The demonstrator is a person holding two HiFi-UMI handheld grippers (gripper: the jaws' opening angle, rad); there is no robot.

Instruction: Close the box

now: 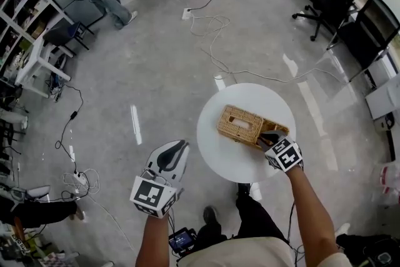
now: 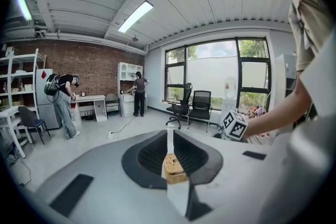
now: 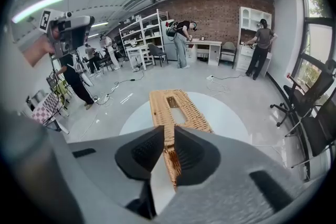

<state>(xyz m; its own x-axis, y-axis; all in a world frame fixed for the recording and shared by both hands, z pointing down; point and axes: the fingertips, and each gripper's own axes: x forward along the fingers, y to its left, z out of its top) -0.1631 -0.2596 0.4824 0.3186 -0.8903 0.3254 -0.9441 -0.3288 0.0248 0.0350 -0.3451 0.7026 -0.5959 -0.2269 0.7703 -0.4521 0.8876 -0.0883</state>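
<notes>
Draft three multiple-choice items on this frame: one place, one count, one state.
1. Where does the tan woven wicker box stand?
A) on the grey floor
B) on a wall shelf
C) on the round white table

2. How many claws touch the box?
A) none
B) one
C) two

3. What state is the right claw in?
A) shut on the box's thin wicker edge
B) wide open above the box
C) out of every view

Answers:
1 C: the head view shows the box resting on the tabletop.
2 B: only the right claw reaches it; the left claw hangs over the floor, off the table.
3 A: the right gripper view shows its jaws pinching a wicker edge.
</notes>
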